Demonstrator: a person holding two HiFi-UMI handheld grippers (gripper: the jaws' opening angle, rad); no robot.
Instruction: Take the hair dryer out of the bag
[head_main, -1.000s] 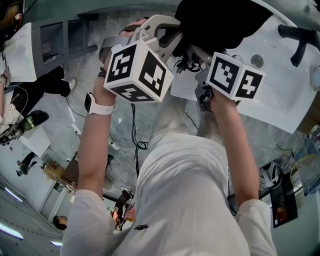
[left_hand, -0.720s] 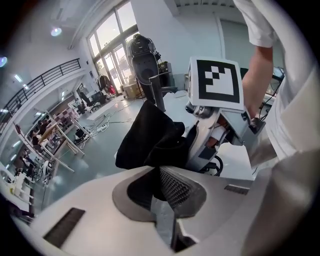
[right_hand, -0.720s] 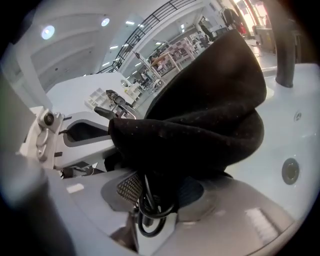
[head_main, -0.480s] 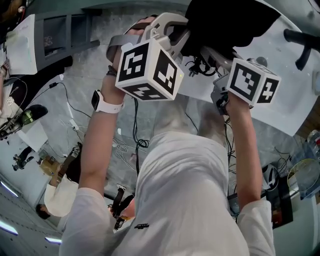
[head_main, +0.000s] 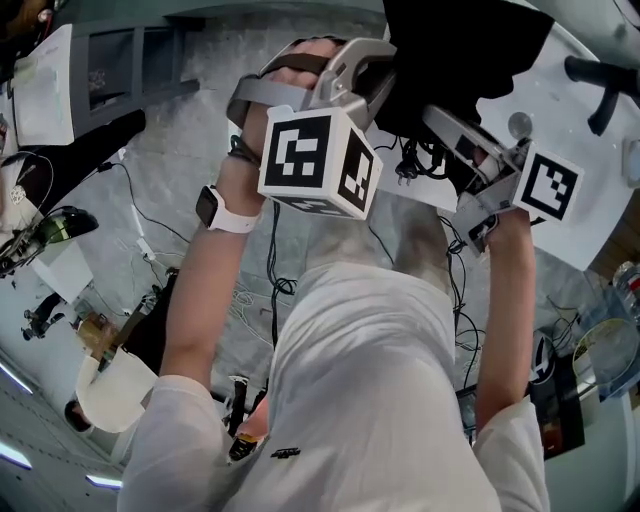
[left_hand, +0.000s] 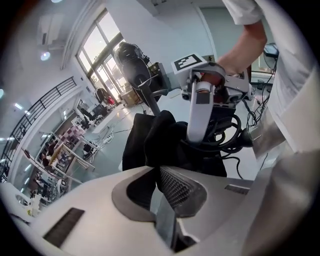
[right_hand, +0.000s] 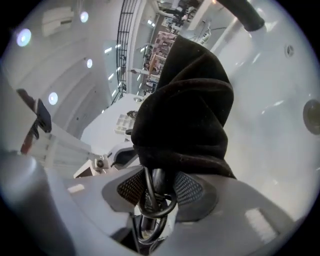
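A black fabric bag (head_main: 455, 50) hangs over the white table's near edge in the head view. My left gripper (head_main: 383, 78) reaches up into its left side. In the left gripper view that gripper (left_hand: 159, 175) is shut on a fold of the bag (left_hand: 150, 142). My right gripper (head_main: 432, 118) comes in from the right at the bag's mouth. Its jaws have just been closing and now pinch the hair dryer's black coiled cord (right_hand: 152, 200) and a dark part poking from the bag (right_hand: 185, 110). Cord loops (head_main: 425, 160) dangle below. The dryer's body is hidden.
The white table (head_main: 575, 140) runs to the right with a round hole (head_main: 516, 123) and a black bar (head_main: 600, 75) on it. Cables (head_main: 270, 290) lie on the grey floor below. The person's white-shirted body (head_main: 370, 400) fills the lower middle.
Both grippers have shifted to the right in the head view. The right gripper has turned and closed on the cord at the bag's mouth, and more cord hangs out now.
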